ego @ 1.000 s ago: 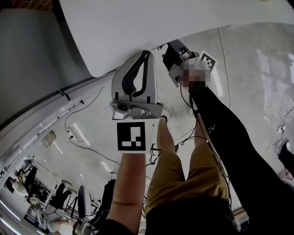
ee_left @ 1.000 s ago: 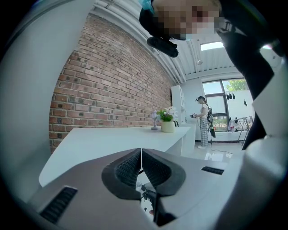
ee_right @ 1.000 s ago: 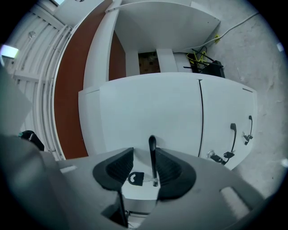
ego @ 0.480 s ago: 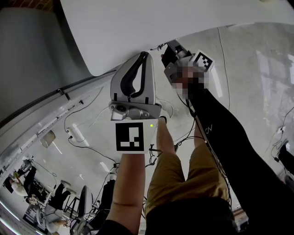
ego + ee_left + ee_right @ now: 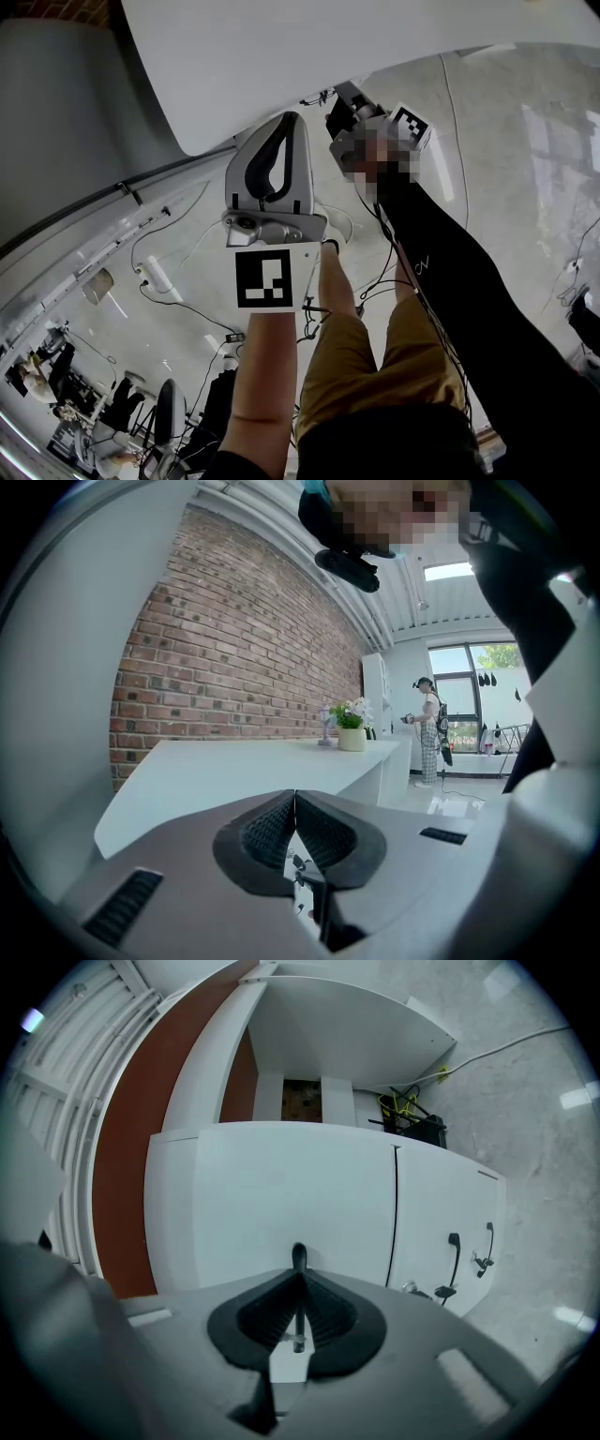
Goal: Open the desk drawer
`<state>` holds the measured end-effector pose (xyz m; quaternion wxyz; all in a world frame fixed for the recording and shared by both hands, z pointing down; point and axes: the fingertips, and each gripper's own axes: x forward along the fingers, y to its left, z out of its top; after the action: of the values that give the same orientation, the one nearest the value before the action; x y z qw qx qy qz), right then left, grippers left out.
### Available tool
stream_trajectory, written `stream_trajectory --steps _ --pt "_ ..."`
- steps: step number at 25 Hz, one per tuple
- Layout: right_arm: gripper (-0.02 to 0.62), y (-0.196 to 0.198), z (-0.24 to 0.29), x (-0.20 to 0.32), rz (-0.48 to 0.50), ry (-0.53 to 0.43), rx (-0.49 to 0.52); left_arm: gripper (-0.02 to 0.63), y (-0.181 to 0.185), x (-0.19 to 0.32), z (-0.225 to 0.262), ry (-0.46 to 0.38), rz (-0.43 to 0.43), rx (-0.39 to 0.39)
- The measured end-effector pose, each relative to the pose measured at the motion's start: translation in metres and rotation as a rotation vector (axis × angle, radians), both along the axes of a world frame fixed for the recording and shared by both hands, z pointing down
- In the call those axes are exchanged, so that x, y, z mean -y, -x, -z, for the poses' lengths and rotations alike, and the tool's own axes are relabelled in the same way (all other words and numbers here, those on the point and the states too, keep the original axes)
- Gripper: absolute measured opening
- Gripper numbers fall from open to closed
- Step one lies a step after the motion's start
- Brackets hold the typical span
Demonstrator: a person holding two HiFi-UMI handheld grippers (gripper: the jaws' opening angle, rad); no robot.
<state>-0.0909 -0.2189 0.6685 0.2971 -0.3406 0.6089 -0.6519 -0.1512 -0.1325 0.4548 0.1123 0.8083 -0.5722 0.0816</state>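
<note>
The left gripper (image 5: pixel 294 799) is shut tight with nothing in it, up near the white tabletop (image 5: pixel 234 772). The right gripper (image 5: pixel 298 1277) is pinching the thin dark handle (image 5: pixel 298 1256) on the white drawer (image 5: pixel 281 1194). Past that, two other handles (image 5: pixel 454 1252) stick out of the next white front.

Both arms reach forward, left gripper (image 5: pixel 294 797) closed, right gripper (image 5: pixel 299 1279) clamped shut.

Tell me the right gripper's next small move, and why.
Probably pull straight back, away from the white drawer front. The right gripper has its jaws shut on the dark handle, and the front looks flush with the panel beside it, so the drawer seems closed.
</note>
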Motion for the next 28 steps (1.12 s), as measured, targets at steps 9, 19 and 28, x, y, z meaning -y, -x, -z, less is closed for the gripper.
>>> stream_trajectory --steps 9,19,28 --pt "0.020 0.001 0.004 -0.003 0.008 0.019 0.004 0.009 0.000 0.001 -0.003 0.018 0.017 0.016" --pt "0.020 -0.002 0.008 -0.016 0.011 0.034 0.015 0.009 -0.006 -0.001 -0.003 0.019 0.019 0.022" --pt "0.020 -0.005 0.006 -0.030 0.006 0.054 0.014 0.009 -0.003 -0.004 -0.005 0.022 0.020 0.022"
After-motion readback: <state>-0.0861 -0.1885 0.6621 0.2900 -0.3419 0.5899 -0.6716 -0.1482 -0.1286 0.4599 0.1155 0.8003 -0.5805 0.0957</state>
